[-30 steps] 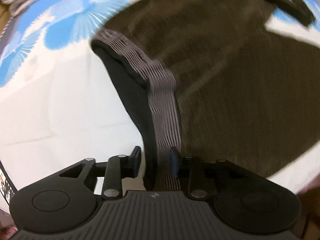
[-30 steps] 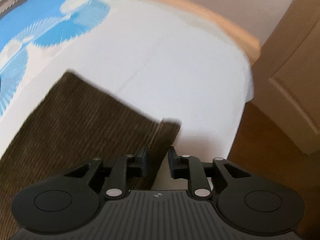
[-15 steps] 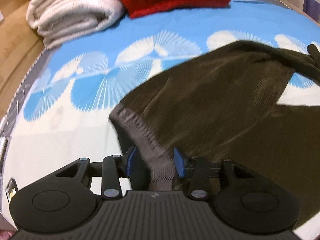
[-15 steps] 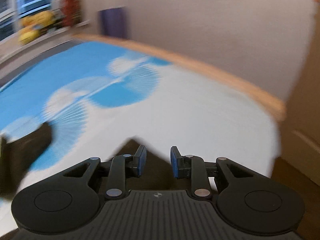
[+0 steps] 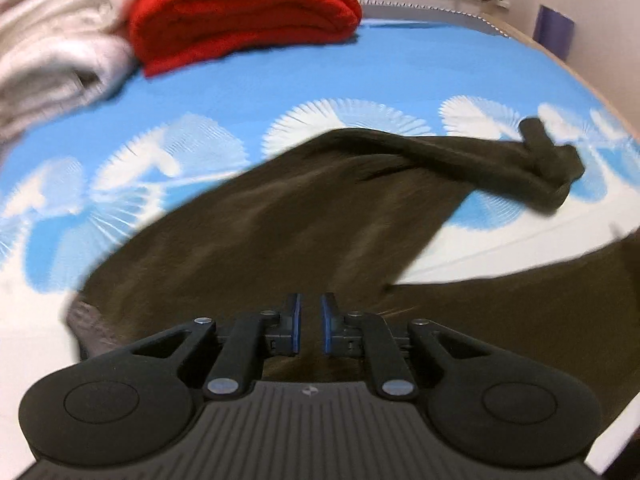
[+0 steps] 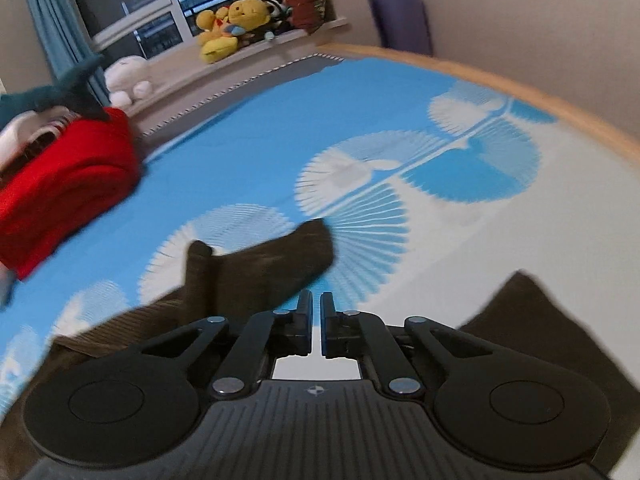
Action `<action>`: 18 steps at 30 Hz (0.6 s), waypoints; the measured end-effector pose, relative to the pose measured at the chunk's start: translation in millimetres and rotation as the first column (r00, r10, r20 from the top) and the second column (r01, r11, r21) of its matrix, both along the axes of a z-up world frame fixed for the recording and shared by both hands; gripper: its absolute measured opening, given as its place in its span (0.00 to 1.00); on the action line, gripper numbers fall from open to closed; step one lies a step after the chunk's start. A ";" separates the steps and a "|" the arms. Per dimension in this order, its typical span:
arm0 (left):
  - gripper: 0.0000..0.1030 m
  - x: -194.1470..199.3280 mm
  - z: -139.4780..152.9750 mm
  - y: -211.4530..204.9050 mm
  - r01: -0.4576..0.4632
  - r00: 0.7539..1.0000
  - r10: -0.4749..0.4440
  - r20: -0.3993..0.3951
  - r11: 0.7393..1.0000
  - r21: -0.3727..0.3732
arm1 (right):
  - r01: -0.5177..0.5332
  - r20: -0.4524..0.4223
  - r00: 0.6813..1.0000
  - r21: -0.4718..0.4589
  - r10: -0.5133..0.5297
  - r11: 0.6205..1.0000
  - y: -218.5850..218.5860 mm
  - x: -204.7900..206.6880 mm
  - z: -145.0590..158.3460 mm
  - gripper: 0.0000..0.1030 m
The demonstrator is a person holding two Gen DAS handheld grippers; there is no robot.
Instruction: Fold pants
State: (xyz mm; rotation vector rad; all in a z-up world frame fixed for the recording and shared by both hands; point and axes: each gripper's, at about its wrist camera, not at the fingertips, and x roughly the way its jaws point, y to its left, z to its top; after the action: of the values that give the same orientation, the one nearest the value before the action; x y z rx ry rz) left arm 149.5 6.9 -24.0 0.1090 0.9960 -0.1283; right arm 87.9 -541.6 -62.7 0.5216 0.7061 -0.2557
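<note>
My left hand-held gripper has just drawn its jaws in to a narrow slit with nothing between them; a second ago the ribbed grey waistband ran between its pads, so that edge has been let go. The same goes for my right hand-held gripper: its jaws have just closed almost together and only white sheet shows through the gap, where before a corner of cloth sat there. I take it one fold has been laid down and both hands are free for the next.

The dark brown corduroy pants lie on the bed just beyond and below the left gripper, the grey waistband off to its lower left. From there one leg runs away to the right and ends in a twisted, bunched cuff. In the right view that cuff sits just ahead and left of the jaws, and another brown corner lies to the right.

Farther off is the blue and white fan-patterned bedsheet, then a folded red blanket beside a pale folded blanket.

That twisted leg probably needs straightening before folding further.
</note>
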 end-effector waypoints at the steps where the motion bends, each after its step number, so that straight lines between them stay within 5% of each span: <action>1: 0.11 8.8 -1.0 -11.3 -0.001 1.000 0.001 -0.021 1.000 -0.007 | 0.003 0.002 1.000 0.021 -0.003 1.000 0.5 2.5 -0.9 0.03; 9: 0.14 43.6 -51.2 -108.4 0.160 0.987 -0.160 -0.023 0.987 0.002 | 0.027 -0.023 0.999 0.134 -0.024 0.991 -9.5 39.9 -42.0 0.06; 13: 0.36 56.0 -70.7 -128.0 0.193 0.981 -0.193 -0.001 0.980 0.057 | 0.030 -0.032 0.999 0.159 -0.026 0.987 -16.9 65.9 -65.9 0.08; 18: 0.42 84.1 -90.5 -130.7 0.162 0.987 -0.161 -0.027 0.986 0.041 | 0.083 -0.024 0.996 0.177 -0.080 0.981 -33.8 97.8 -86.1 0.29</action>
State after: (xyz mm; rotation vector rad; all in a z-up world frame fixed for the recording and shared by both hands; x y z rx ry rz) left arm 233.5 -123.8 -114.5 0.2287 1.0134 -0.2574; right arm 185.7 -575.4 -148.9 0.7206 0.7288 -0.2755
